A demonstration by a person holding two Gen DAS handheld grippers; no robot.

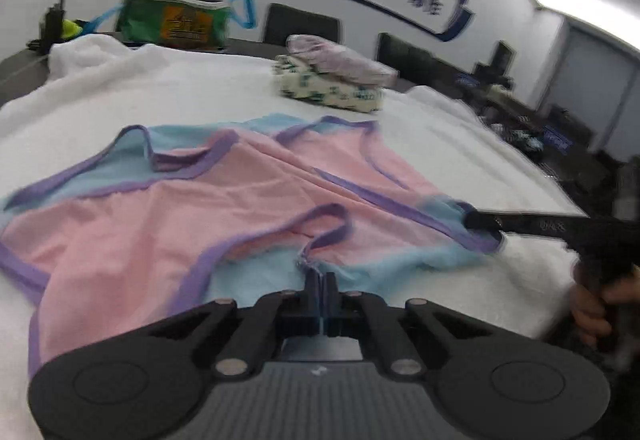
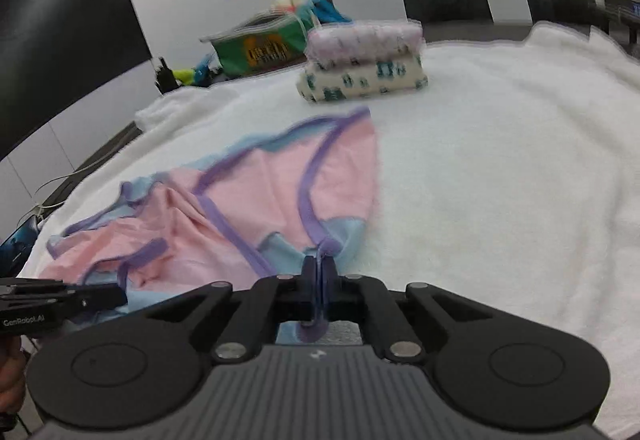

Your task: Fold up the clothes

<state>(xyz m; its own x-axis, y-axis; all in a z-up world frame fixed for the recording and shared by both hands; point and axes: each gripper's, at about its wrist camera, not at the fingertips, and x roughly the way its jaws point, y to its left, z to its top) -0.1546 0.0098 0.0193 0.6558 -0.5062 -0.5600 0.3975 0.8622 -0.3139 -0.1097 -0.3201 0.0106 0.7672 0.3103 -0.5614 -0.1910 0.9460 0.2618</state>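
A pink and light-blue garment (image 1: 160, 224) with purple trim lies spread and creased on a white towel (image 1: 200, 91) that covers the table. My left gripper (image 1: 321, 278) is shut on its light-blue near edge, with a strip of blue cloth between the fingers. To the right, my right gripper (image 1: 478, 220) pinches another blue corner of the same garment. In the right wrist view the garment (image 2: 248, 199) stretches away to the left, and the right gripper (image 2: 319, 264) is shut on purple trim and blue cloth. The left gripper (image 2: 118, 296) shows at the lower left edge.
A stack of folded clothes (image 1: 332, 79) (image 2: 364, 63) sits at the far side of the towel. Behind it stands a green bag (image 1: 176, 19) (image 2: 260, 47). A dark screen (image 2: 60, 39) hangs on the left wall. The table's edge (image 1: 560, 207) runs close on the right.
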